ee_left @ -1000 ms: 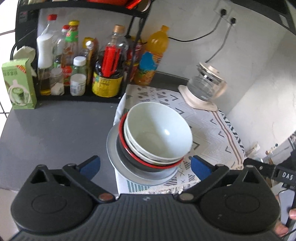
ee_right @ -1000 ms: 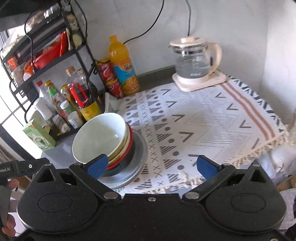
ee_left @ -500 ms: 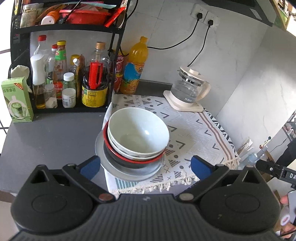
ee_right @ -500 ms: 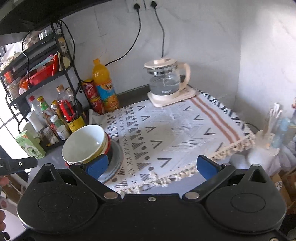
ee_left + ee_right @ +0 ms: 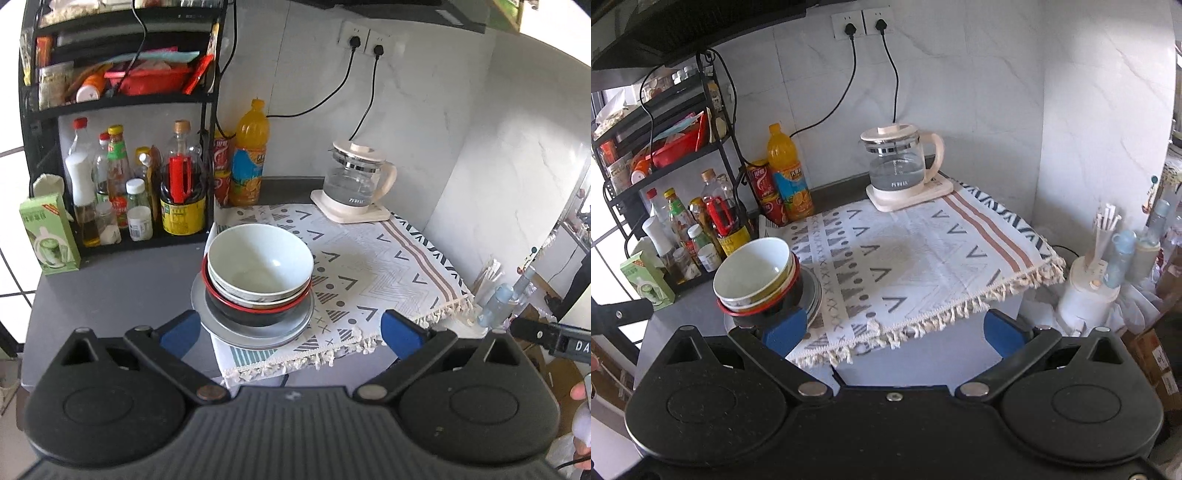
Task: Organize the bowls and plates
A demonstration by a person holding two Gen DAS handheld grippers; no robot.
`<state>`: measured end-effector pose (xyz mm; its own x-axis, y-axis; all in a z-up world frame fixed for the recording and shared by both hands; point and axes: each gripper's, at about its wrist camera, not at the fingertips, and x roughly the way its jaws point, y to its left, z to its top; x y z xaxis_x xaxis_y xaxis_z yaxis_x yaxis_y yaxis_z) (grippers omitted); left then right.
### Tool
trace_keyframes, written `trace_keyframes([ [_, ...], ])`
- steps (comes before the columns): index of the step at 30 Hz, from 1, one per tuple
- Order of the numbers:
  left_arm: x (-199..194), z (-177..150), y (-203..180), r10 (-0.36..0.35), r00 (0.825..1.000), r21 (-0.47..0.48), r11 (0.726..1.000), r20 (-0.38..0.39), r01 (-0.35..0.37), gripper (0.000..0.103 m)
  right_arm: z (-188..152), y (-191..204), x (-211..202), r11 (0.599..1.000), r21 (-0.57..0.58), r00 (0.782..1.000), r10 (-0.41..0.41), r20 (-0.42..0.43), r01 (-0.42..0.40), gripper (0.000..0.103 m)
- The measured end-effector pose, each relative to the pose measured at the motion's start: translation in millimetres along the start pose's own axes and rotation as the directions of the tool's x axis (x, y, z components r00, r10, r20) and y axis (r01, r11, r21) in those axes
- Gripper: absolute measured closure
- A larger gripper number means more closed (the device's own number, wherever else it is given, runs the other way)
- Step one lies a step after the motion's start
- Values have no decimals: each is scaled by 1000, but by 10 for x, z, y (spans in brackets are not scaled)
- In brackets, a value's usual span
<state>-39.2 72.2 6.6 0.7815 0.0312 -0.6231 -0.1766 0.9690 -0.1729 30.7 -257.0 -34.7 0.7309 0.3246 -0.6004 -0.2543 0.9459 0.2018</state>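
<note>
A stack of dishes stands on the left end of the patterned cloth [image 5: 373,273]: a white bowl [image 5: 258,258] on top, another pale bowl under it, then a black bowl with a red rim [image 5: 255,308], all on a grey plate [image 5: 295,325]. The same white bowl [image 5: 753,269] and grey plate [image 5: 814,295] appear at the left in the right wrist view. My left gripper [image 5: 290,334] hangs open in front of the stack, apart from it. My right gripper [image 5: 894,330] is open too, back from the table's front edge, holding nothing.
A black rack [image 5: 122,99] with several bottles and jars stands at the back left, an orange drink bottle [image 5: 249,158] and red cans beside it. A glass kettle [image 5: 356,184] sits at the back of the cloth. A white holder with straws [image 5: 1089,280] stands off the table's right edge.
Both grippers have drawn back and risen from the stack, which now looks smaller and farther away. The bowls and plate have not moved. Both stay open.
</note>
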Motion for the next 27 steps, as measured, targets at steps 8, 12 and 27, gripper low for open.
trace_keyframes([
  [8, -233, -167, -30, 6, 1000, 17, 1000, 4, -6, 0, -187, 33, -208, 1000, -11, 1000, 3, -9, -3, 0],
  [12, -274, -295, -29, 15, 1000, 12, 1000, -5, -15, 0, -239, 96, -272, 999, -49, 1000, 5, -8, -6, 0],
  [27, -478, -523, -171, 9, 1000, 37, 999, -18, -8, 0, -376, 110, -362, 997, -61, 998, 42, -43, -44, 0],
])
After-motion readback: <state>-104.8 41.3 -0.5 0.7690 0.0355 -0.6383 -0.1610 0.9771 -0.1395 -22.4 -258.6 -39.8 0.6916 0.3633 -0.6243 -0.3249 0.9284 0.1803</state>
